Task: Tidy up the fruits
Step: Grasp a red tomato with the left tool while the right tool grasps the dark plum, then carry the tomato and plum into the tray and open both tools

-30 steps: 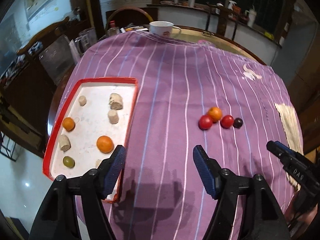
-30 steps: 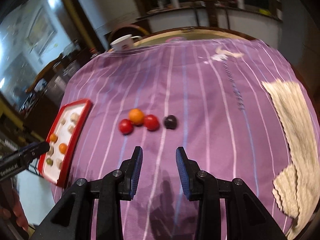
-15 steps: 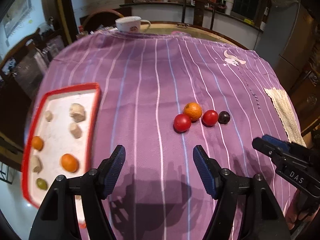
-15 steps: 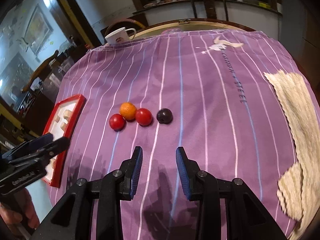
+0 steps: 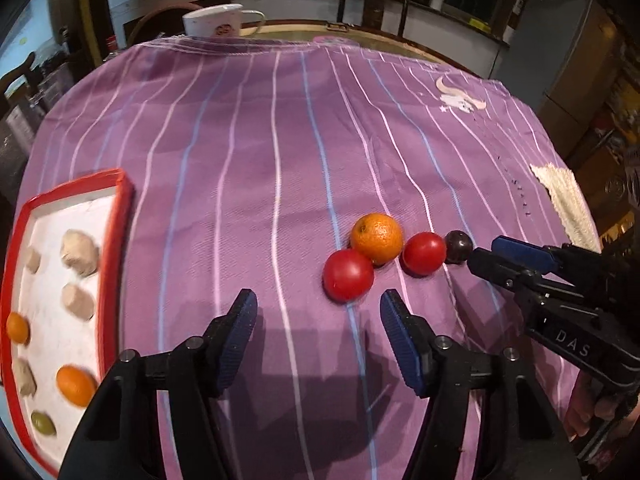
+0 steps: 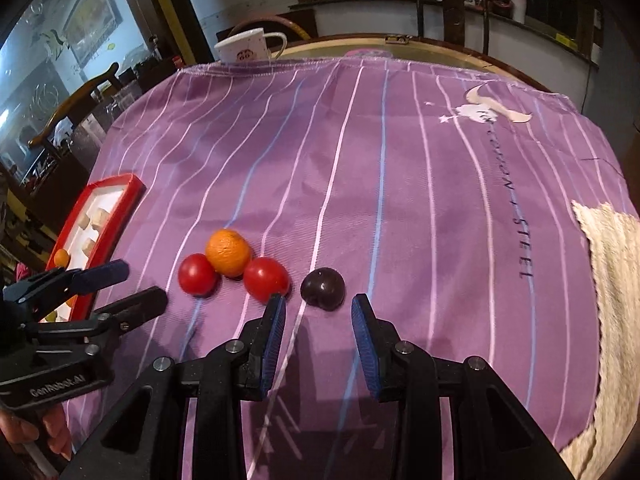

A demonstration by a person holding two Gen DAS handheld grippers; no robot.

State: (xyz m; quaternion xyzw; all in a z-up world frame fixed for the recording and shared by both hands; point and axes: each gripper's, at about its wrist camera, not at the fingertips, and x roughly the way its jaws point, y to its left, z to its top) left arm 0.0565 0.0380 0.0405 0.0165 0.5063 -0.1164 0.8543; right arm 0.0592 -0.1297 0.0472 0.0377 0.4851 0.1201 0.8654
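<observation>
At the left edge, the red tray (image 5: pixel 120 216) is cut off, while both tongs (image 5: pixel 316 316) (image 6: pixel 318 312) gape empty.

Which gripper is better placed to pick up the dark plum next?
Right, probably. The right gripper is open, and the dark plum lies just ahead of its gap. The left gripper, also open, points nearer the red tomato, at the far end of the row from the plum.
</observation>
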